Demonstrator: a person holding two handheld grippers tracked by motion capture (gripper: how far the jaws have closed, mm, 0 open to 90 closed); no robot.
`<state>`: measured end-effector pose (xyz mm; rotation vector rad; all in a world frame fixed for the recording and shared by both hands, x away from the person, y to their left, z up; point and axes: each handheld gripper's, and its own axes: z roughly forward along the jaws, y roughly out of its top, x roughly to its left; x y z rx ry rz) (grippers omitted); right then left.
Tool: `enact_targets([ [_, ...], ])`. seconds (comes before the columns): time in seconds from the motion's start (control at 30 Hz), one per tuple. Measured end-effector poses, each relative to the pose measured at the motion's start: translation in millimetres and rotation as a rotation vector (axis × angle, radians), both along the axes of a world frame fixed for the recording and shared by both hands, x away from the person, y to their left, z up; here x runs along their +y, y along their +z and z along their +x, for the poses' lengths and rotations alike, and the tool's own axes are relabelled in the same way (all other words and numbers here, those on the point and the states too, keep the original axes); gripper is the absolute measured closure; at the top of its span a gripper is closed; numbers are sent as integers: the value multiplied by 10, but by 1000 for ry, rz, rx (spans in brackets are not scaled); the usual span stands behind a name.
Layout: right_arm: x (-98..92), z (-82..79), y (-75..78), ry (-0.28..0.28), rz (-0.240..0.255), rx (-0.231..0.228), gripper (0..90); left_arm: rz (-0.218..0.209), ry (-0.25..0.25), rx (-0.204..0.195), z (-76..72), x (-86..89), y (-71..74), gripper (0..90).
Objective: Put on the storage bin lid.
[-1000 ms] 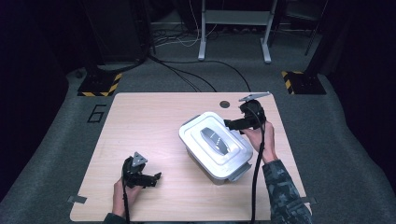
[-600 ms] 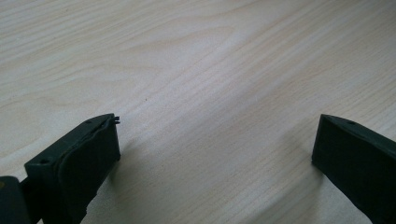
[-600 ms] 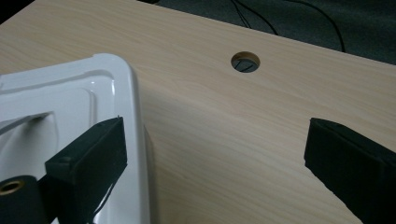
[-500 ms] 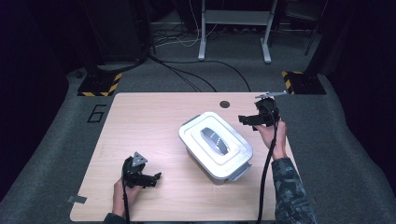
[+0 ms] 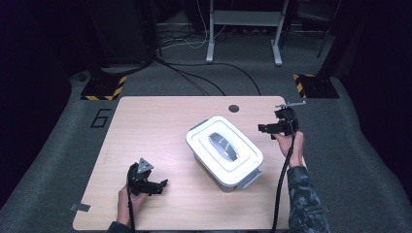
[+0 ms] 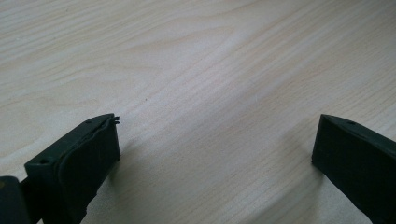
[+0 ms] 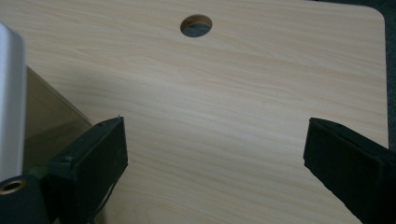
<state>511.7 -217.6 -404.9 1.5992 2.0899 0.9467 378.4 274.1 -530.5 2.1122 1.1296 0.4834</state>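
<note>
1. We see a white lidded box (image 5: 225,151) lying near the middle of the bench (image 5: 160,126), a little toward the right; its long axis runs diagonally, from the far left toward the near right, and a grey latch (image 5: 248,178) sticks out at its near-right end.
2. On its lid sits a grey oval handle (image 5: 223,145), lined up with the same diagonal; the lid is on.
3. Our right claw (image 5: 265,129) is held above the bench just beside the box's far-right side, apart from it, and points left toward the box; its jaws stand wide apart with nothing between them; in the right gripper view a corner of the box (image 7: 13,98) shows at the left edge, beside the left jaw.
4. Our left claw (image 5: 163,184) is at the near left of the bench, well apart from the box, pointing right; its jaws are spread and empty, close over bare wood in the left gripper view.
5. The bench is pale wood with rounded corners; a round cable hole (image 5: 234,108) sits near its far edge.
6. Around it lies grey carpet (image 5: 58,145) with a "6" (image 5: 100,118) marked at the left; black cables (image 5: 204,77) trail beyond; yellow-and-black striped feet (image 5: 103,90) and a pale metal frame (image 5: 243,29) stand in the dark at the back.
</note>
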Motion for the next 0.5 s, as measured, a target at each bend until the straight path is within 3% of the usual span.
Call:
enact_targets([
  [0.5,-228,8,-545,-56,-34,112,57,2,-1,1,0,1,1,3],
])
